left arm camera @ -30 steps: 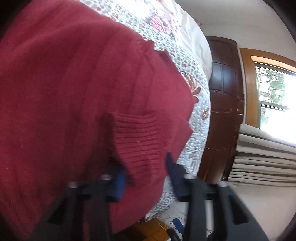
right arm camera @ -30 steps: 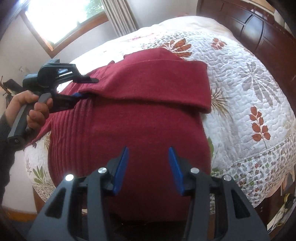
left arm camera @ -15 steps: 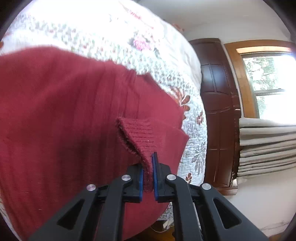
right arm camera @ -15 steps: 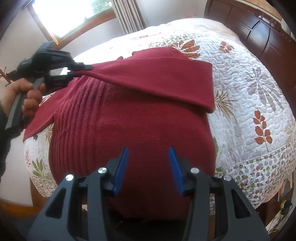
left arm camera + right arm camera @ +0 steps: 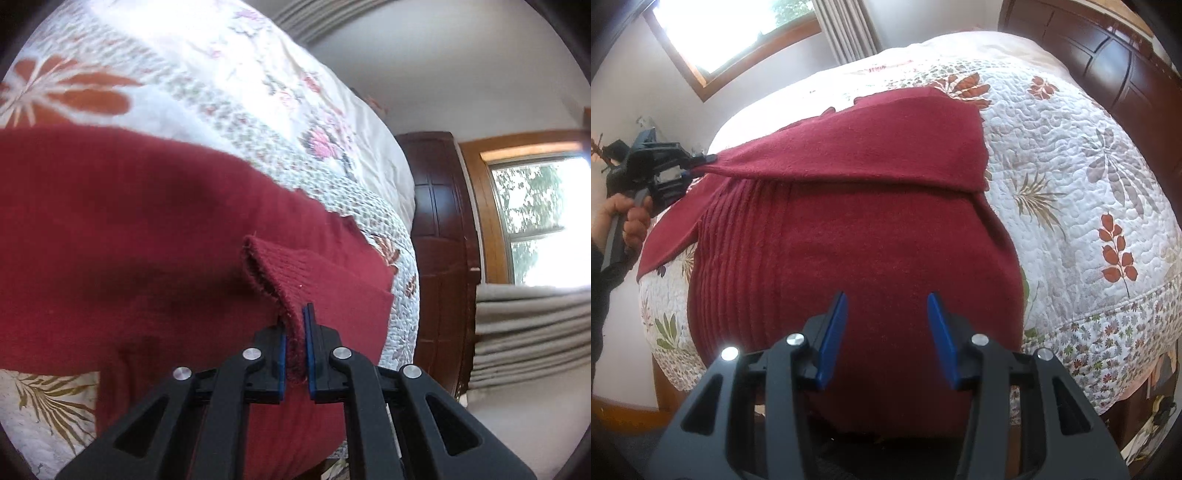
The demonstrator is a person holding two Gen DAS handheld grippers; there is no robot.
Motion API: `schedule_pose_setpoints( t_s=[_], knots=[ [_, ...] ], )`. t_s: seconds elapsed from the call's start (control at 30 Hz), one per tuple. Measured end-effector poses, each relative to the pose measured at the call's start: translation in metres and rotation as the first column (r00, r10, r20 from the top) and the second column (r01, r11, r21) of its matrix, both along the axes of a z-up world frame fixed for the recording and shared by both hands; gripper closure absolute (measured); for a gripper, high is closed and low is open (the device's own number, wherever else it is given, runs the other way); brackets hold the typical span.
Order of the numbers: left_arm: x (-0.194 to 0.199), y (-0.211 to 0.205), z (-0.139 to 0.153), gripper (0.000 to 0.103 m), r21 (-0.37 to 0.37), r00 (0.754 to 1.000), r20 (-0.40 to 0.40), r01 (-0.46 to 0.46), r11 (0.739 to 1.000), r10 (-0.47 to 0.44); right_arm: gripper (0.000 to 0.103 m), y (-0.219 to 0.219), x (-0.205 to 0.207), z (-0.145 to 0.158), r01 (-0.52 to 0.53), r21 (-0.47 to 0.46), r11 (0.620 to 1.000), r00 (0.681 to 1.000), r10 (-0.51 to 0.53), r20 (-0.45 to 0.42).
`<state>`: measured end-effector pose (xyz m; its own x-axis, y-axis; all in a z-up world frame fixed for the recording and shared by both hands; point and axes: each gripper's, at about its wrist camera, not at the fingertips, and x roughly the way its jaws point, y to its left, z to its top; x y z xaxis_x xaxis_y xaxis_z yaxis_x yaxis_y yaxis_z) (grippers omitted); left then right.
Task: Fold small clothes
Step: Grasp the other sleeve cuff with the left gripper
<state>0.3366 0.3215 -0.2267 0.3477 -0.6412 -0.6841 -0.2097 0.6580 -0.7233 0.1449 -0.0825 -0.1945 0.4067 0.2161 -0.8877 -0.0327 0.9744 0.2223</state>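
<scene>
Sweater (image 5: 857, 251) lies on the quilt (image 5: 1071, 184). Left gripper (image 5: 294, 332) pinches its cuff (image 5: 280, 273) tight. Right gripper (image 5: 886, 332) hangs over the sweater, jaws spread wide, holding nothing.

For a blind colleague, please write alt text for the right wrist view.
A red sweater lies on a floral quilt; the open right gripper hovers over its near end. At left, the left gripper pulls a sleeve stretched across the sweater.

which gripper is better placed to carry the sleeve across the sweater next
Left. The left hand-held gripper is shut on the sleeve cuff, lifted off the red sweater. The right hand-held gripper hangs open over the hem, holding nothing.
</scene>
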Motion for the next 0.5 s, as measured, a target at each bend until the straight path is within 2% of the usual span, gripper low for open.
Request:
schedule_pose_setpoints(
  t_s=[0.13,0.23,0.37,0.5],
  knots=[
    [-0.003,0.003,-0.011,0.095,-0.013,1.0,-0.008,-0.009,1.0,0.009,0.058,0.001,0.0,0.001,-0.008,-0.005,1.0,1.0,0.008,-0.001],
    [-0.004,0.008,-0.008,0.095,-0.035,1.0,0.008,-0.028,0.999,0.028,0.058,0.0,0.0,0.001,-0.001,-0.004,1.0,1.0,0.001,0.001],
    [-0.005,0.009,-0.004,0.095,-0.02,1.0,0.02,-0.014,1.0,0.014,0.058,-0.004,-0.002,-0.001,0.013,0.0,1.0,1.0,-0.013,-0.005],
    [-0.005,0.013,-0.015,0.095,-0.016,1.0,-0.003,-0.026,1.0,0.025,0.058,-0.005,-0.003,-0.003,0.018,0.003,1.0,1.0,-0.018,-0.011]
  ],
)
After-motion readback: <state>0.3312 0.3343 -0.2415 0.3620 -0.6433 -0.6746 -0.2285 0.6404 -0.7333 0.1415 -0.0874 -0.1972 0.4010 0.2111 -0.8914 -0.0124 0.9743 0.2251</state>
